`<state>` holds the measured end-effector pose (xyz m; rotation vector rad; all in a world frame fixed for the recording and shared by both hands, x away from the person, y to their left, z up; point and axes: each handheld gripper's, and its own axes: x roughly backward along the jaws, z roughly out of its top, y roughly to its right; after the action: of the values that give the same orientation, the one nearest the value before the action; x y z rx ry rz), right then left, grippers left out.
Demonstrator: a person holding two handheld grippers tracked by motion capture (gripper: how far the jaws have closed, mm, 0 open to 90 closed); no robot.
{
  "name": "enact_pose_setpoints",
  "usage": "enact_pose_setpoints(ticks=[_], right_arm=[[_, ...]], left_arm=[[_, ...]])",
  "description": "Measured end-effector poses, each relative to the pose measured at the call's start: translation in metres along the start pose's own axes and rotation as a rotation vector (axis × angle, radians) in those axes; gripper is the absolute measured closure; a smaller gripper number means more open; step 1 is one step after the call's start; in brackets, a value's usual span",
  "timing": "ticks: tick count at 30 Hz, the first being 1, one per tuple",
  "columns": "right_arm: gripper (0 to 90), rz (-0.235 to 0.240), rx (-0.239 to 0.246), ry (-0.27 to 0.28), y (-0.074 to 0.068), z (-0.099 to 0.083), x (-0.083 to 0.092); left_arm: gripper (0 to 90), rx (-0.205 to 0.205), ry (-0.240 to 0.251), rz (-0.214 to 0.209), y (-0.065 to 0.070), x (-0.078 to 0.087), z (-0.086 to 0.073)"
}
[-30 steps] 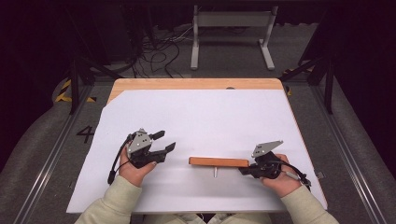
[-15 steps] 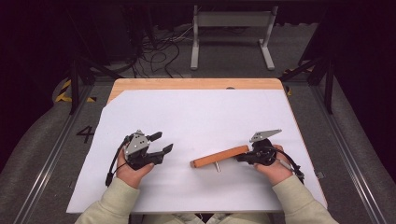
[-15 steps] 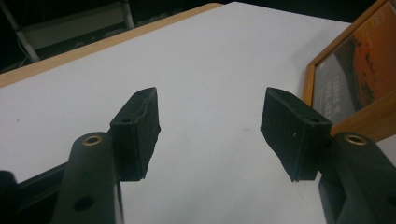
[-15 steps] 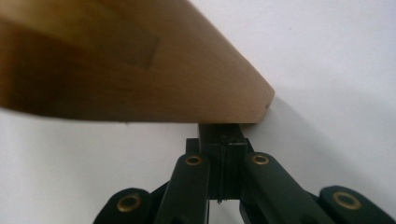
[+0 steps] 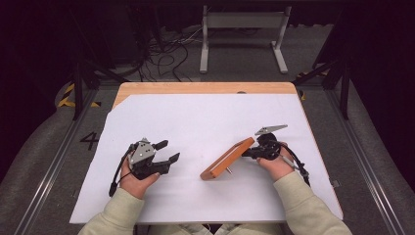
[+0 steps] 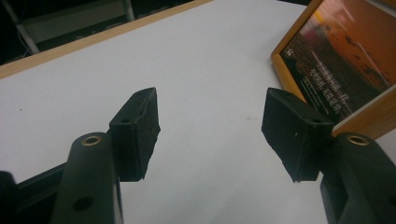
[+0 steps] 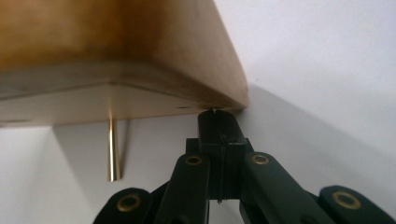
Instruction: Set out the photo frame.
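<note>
A wooden picture frame (image 5: 227, 159) stands on edge on the white sheet (image 5: 205, 117), running diagonally from near left to far right. A thin brass peg (image 5: 228, 171) sticks out of its back. My right gripper (image 5: 247, 152) is shut, its tips touching the frame's far right lower corner. In the right gripper view the shut gripper (image 7: 215, 114) meets the frame's (image 7: 116, 51) bottom corner, with the peg (image 7: 112, 149) to its left. My left gripper (image 5: 169, 150) is open and holds nothing, left of the frame. Past the open left gripper (image 6: 212, 135), the frame's picture side (image 6: 345, 60) shows.
The sheet covers a wooden table whose far edge (image 5: 205, 88) is bare. Beyond the table stand a grey metal stand (image 5: 242, 29) and loose cables (image 5: 161, 49) on the floor. A painted "4" (image 5: 90, 140) marks the floor at the left.
The frame has swung from lying across the table to a diagonal, its right end moving away from me with my right gripper. The left gripper has barely moved.
</note>
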<state>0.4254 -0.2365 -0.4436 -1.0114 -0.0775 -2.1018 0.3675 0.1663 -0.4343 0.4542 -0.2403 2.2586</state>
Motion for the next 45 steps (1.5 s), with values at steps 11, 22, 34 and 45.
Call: enact_pose_setpoints(ticks=[11, 22, 34, 45], right_arm=[[90.0, 0.008, -0.022, 0.005, 0.010, 0.019, -0.018], [90.0, 0.038, 0.002, -0.030, 0.010, 0.043, -0.037], [90.0, 0.089, 0.023, -0.005, 0.004, 0.057, -0.062], [81.2, 0.015, 0.018, 0.016, 0.001, 0.060, -0.038]], left_arm=[[33.6, 0.016, -0.058, -0.001, -0.007, -0.004, -0.001], [33.6, 0.017, -0.061, -0.007, -0.009, -0.007, -0.001], [33.5, 0.020, -0.063, -0.014, -0.009, -0.008, -0.001], [33.7, 0.026, -0.069, -0.013, -0.011, -0.009, -0.001]])
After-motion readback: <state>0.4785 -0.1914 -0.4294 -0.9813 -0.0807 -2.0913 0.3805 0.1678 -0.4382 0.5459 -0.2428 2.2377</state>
